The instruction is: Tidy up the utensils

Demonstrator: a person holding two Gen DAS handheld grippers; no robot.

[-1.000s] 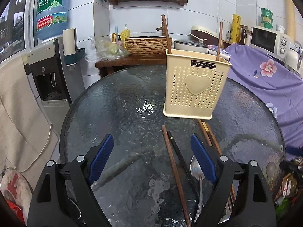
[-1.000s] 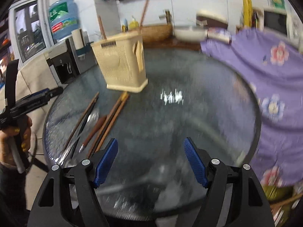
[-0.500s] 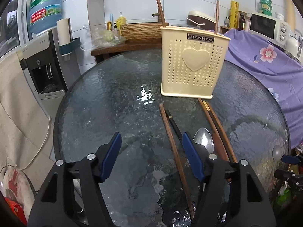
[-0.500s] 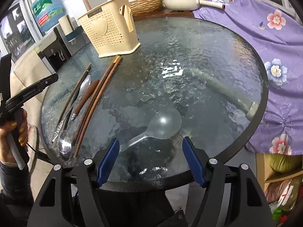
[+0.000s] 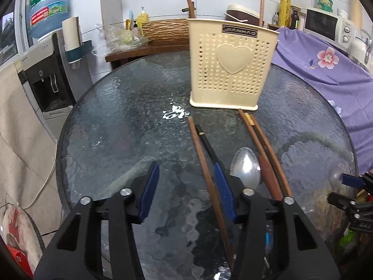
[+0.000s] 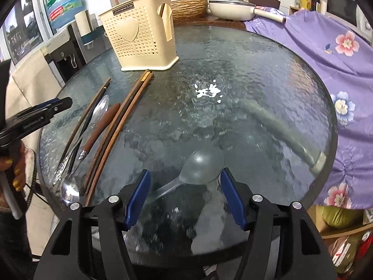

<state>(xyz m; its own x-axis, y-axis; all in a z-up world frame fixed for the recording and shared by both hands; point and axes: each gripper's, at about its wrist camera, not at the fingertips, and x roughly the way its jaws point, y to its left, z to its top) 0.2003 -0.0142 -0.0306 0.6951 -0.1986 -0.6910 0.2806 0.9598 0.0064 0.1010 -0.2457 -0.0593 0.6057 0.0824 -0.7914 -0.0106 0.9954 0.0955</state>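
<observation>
Both grippers hover low over the utensils on the round glass table [image 5: 112,140].

The left gripper [image 5: 186,186] has been narrowing its jaws, still apart with only bare glass between them; a brown chopstick [image 5: 205,170] lies just inside its right finger. The right gripper [image 6: 184,193] has also been closing, fingers apart and clear of the translucent plastic spoon [image 6: 198,165] between their tips. Beyond lie a metal spoon [image 5: 244,168] and more chopsticks [image 5: 261,135]. Farthest stands the cream utensil basket [image 5: 230,63], upright, with sticks in it.
</observation>
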